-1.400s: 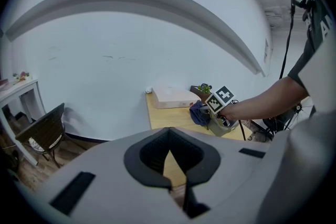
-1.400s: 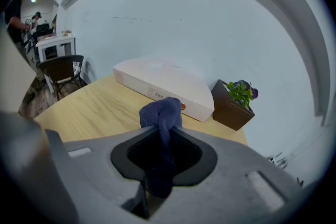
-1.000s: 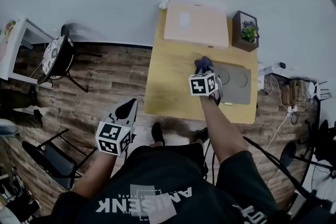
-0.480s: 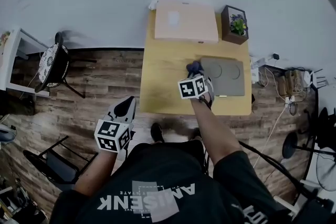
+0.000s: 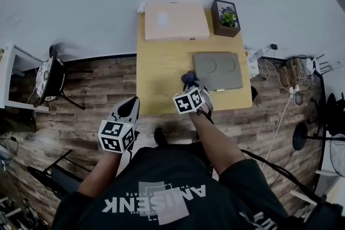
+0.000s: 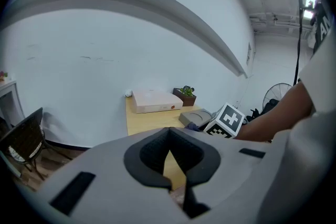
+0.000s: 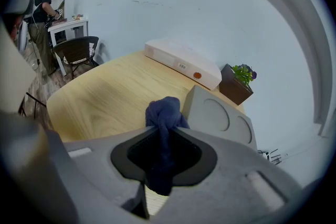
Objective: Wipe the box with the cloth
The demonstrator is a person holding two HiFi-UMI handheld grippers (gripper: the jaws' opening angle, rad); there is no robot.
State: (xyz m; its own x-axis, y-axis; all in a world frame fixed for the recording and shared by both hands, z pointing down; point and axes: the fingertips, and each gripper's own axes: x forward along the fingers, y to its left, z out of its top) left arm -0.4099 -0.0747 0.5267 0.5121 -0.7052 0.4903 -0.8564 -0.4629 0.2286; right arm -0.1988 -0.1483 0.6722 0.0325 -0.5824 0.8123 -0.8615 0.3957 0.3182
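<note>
A dark blue cloth [image 7: 166, 115] is bunched between the jaws of my right gripper [image 7: 167, 136], which is shut on it. In the head view the cloth [image 5: 189, 79] hangs just off the near left corner of a flat grey box [image 5: 217, 71] with two round dents in its top. This grey box [image 7: 219, 116] lies just right of the cloth. A pale, flat box [image 5: 175, 20] lies at the table's far edge. My left gripper [image 5: 127, 110] is shut and holds nothing, off the table over the wooden floor.
The wooden table [image 5: 159, 72] stands against a white wall. A potted plant [image 5: 226, 16] in a dark box stands right of the pale box. A chair [image 5: 49, 75] is at the left, and cables and a fan stand [image 5: 302, 137] at the right. A person [image 7: 43, 3] stands at a far desk.
My right gripper has drawn back with the cloth from the grey box's left edge to its near left corner. The head view has shifted. The left gripper has stayed put.
</note>
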